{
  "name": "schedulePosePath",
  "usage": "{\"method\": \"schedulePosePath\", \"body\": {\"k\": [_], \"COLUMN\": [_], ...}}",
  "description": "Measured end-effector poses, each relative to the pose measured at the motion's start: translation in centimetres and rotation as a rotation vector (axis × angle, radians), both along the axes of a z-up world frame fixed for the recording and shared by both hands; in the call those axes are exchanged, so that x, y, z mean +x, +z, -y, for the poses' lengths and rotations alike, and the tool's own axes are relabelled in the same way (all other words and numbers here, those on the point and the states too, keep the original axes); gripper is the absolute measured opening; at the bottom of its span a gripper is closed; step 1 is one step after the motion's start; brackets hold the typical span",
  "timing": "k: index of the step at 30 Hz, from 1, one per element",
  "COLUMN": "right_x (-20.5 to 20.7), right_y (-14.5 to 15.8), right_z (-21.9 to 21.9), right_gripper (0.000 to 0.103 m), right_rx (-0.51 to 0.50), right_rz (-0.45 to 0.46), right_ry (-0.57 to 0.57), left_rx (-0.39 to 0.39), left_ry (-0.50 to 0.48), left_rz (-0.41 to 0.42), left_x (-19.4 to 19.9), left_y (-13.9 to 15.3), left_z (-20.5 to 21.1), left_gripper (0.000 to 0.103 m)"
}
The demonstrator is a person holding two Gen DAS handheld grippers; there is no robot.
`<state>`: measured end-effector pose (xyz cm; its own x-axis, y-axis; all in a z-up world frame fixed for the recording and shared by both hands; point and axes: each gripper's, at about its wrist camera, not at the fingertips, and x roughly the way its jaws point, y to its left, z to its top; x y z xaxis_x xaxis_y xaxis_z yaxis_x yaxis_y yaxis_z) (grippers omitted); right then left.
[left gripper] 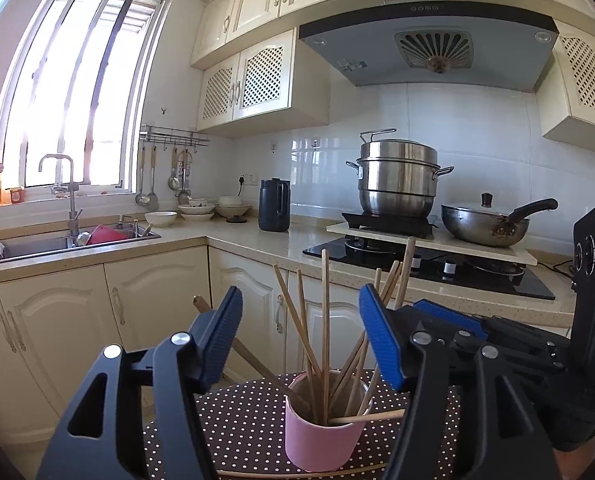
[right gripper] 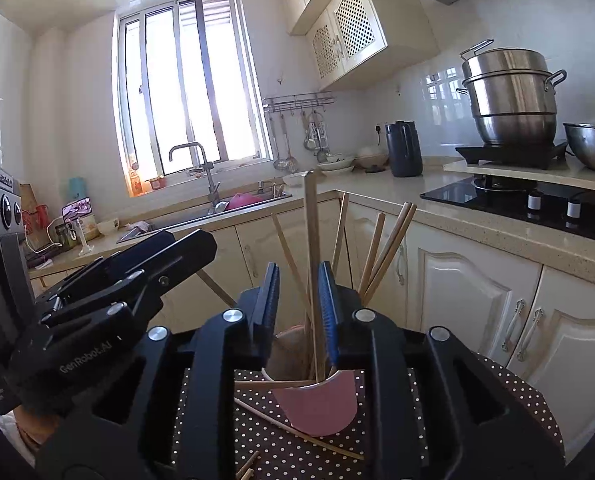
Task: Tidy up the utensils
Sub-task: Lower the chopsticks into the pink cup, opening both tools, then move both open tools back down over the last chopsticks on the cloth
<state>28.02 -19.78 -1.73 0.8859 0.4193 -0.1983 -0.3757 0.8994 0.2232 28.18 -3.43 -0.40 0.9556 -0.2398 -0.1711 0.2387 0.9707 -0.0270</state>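
A pink cup [left gripper: 319, 436] stands on a brown polka-dot cloth [left gripper: 241, 420] and holds several wooden chopsticks [left gripper: 324, 332]. My left gripper [left gripper: 301, 336] is open, its blue pads either side of the cup, above it. My right gripper [right gripper: 299, 308] is shut on one upright chopstick [right gripper: 310, 248] whose lower end is inside the pink cup [right gripper: 317, 408]. Loose chopsticks [right gripper: 297, 432] lie on the cloth [right gripper: 517, 400] in front of the cup. The right gripper's body [left gripper: 497, 344] shows at the right of the left wrist view.
Cream cabinets [left gripper: 57, 332] run behind. A sink [left gripper: 57, 240] with a tap sits under the window. A dark kettle [left gripper: 274, 205], bowls [left gripper: 195, 210], a steel steamer pot [left gripper: 397, 176] and a wok [left gripper: 485, 222] stand on the counter and hob.
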Motion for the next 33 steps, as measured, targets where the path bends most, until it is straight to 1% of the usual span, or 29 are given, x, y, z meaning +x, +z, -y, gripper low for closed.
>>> {"method": "schedulePosePath", "body": {"k": [2, 4, 5, 16, 22, 33], "right_x": [-0.4, -0.8, -1.1, -4.5, -6.7, -9.6], "right_y": [0.4, 0.8, 1.0, 4.0, 5.4, 5.5], "right_z": [0.2, 0.3, 0.3, -0.2, -0.6, -2.0], "right_gripper": [0.034, 0.043, 0.044, 0.049, 0.049, 0.049], "right_rx": [0.003, 0.005, 0.006, -0.022, -0.023, -0.041], "right_rz": [0.005, 0.013, 0.019, 0.093, 0.116, 0.112], "right_ry": [-0.009, -0.015, -0.014, -0.046, -0.057, -0.051], "left_rx": [-0.003, -0.009, -0.010, -0.010, -0.007, 0.029], "left_ry": [0.004, 0.010, 0.014, 0.083, 0.086, 0.089], "left_rz": [0.007, 0.014, 0.017, 0.053, 0.078, 0.111], "left_x": [-0.6, -1.1, -1.3, -4.2, -6.2, -9.4], "left_y": [0.5, 1.0, 1.3, 3.7, 4.7, 5.2], "left_z": [-0.2, -0.5, -0.6, -2.0, -2.4, -2.2], "left_gripper": [0.061, 0.062, 0.063, 0.064, 0.064, 0.064]}}
